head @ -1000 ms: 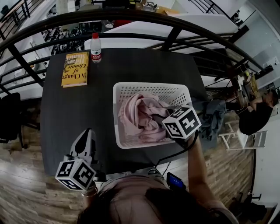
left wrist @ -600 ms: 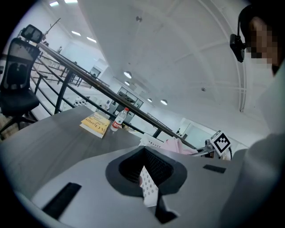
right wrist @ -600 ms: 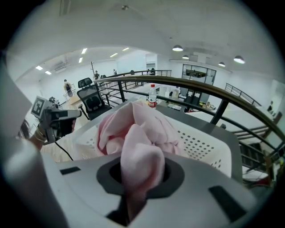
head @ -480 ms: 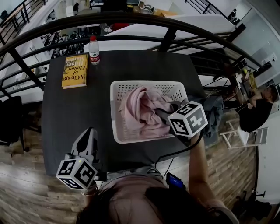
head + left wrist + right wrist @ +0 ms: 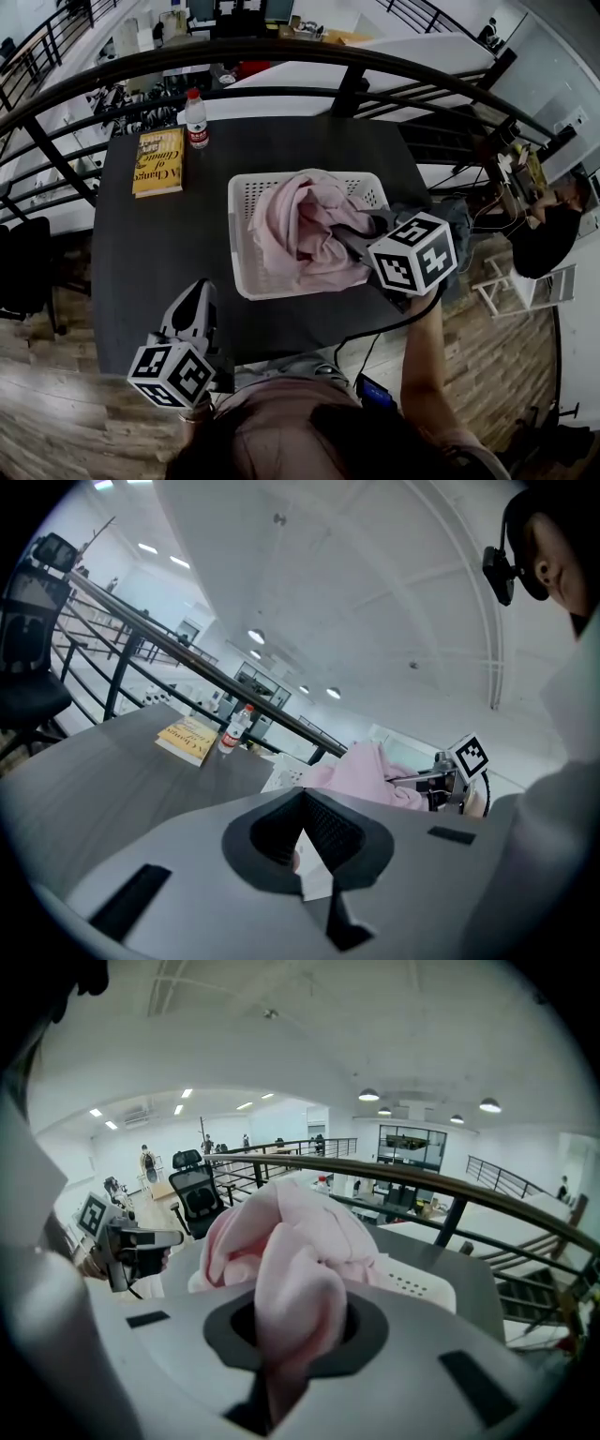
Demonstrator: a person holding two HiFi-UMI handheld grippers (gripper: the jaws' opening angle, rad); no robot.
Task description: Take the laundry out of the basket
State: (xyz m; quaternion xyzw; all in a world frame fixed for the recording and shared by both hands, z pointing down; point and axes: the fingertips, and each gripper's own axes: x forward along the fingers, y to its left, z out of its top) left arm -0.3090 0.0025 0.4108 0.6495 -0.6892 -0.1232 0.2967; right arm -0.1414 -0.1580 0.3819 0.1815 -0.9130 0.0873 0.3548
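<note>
A white perforated laundry basket [image 5: 246, 192] stands on the dark table [image 5: 141, 244]. A pink garment [image 5: 300, 225] rises in a bunch above its rim. My right gripper [image 5: 354, 239] reaches in from the basket's right side and is shut on a fold of it. In the right gripper view the pink cloth [image 5: 291, 1269] fills the space between the jaws, with the basket [image 5: 412, 1283] below. My left gripper [image 5: 200, 292] hovers over the table's near left corner, apart from the basket. Its jaw tips meet with nothing held [image 5: 302, 797]. From there the garment [image 5: 366, 775] hangs from the right gripper [image 5: 441, 780].
A yellow book [image 5: 157, 161] and a water bottle [image 5: 196, 119] lie at the table's far left. A black railing [image 5: 356, 56] curves behind the table. Dark cloth [image 5: 459, 225] hangs off the table's right edge, and a person [image 5: 553, 234] sits beyond it.
My right gripper has risen with the pink garment, pulling it higher out of the basket. My left gripper has shifted a little up and toward the basket.
</note>
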